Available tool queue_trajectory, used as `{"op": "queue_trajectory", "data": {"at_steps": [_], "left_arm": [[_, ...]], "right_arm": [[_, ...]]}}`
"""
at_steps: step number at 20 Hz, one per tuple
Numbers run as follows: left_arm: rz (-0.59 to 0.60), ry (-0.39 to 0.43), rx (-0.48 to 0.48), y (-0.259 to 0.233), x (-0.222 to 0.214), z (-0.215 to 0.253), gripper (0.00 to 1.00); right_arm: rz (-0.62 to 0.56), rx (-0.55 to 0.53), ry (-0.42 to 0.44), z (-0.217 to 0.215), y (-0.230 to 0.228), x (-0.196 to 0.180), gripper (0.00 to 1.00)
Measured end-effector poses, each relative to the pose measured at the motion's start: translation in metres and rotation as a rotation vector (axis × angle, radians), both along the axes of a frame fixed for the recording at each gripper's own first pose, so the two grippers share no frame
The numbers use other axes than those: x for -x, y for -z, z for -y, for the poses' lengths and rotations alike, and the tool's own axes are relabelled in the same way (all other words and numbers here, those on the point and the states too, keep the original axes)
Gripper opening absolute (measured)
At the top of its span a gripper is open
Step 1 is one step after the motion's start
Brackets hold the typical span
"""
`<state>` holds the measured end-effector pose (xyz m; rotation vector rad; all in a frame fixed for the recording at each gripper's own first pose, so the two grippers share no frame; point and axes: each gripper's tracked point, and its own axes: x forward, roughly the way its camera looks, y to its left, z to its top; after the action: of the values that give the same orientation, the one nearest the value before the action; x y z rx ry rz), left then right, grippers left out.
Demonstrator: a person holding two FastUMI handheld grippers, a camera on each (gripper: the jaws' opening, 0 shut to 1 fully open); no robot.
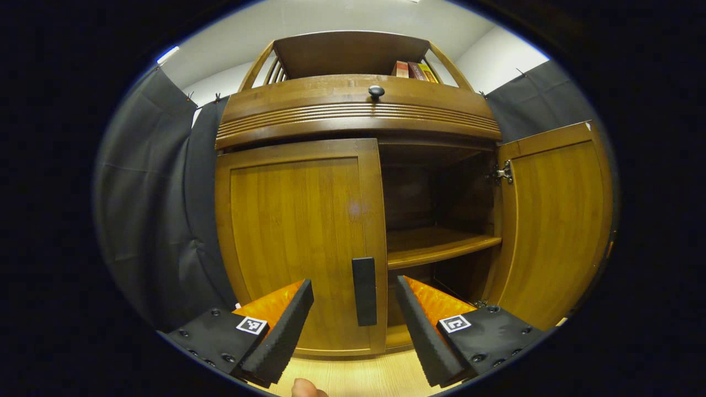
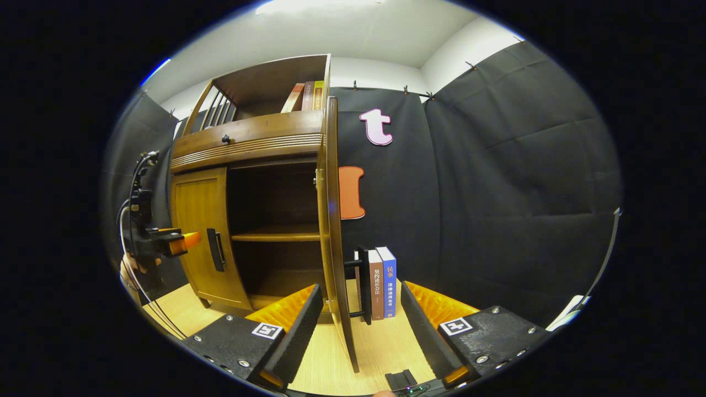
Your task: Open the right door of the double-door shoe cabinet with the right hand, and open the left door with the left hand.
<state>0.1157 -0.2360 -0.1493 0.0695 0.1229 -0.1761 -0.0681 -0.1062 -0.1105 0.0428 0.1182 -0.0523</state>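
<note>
Left gripper gapes wide, empty, handle at 12 o'clock between its fingers, untouched. Left door shut; right door swung open at 3 o'clock. Best move: advance squarely, pinch the handle mid-length, then pull along the hinge arc. Right gripper open, empty, level, straddling the open door's edge.

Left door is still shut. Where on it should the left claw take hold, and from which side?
Grip the upright bar handle near the left door's inner edge. It stands off the panel, so come straight at the door front with the left claw, open, one finger each side of the bar. The hinges probably lie at the far edge, so pulling there should swing it.
</note>
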Motion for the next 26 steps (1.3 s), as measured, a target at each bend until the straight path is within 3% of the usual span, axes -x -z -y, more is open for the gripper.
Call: {"op": "queue_trajectory", "data": {"at_steps": [1, 2, 12, 22, 26], "left_arm": [[-0.004, -0.002, 0.002, 0.004, -0.005, 0.000, 0.97], [-0.007, 0.003, 0.011, 0.006, -0.011, 0.002, 0.97], [-0.056, 0.024, 0.081, 0.042, -0.060, 0.013, 0.95], [-0.076, 0.030, 0.063, 0.054, -0.078, 0.021, 0.45], [-0.088, 0.047, 0.022, 0.059, -0.079, 0.023, 0.39]], "right_arm": [[0.002, 0.001, -0.001, -0.001, -0.001, 0.000, 1.00], [0.003, 0.004, 0.000, 0.000, -0.001, 0.000, 0.89], [0.030, 0.043, -0.024, -0.014, -0.004, -0.001, 0.91], [0.048, 0.051, -0.013, -0.012, -0.005, -0.004, 0.91], [0.046, 0.045, -0.022, -0.017, -0.005, -0.003, 0.91]]}}
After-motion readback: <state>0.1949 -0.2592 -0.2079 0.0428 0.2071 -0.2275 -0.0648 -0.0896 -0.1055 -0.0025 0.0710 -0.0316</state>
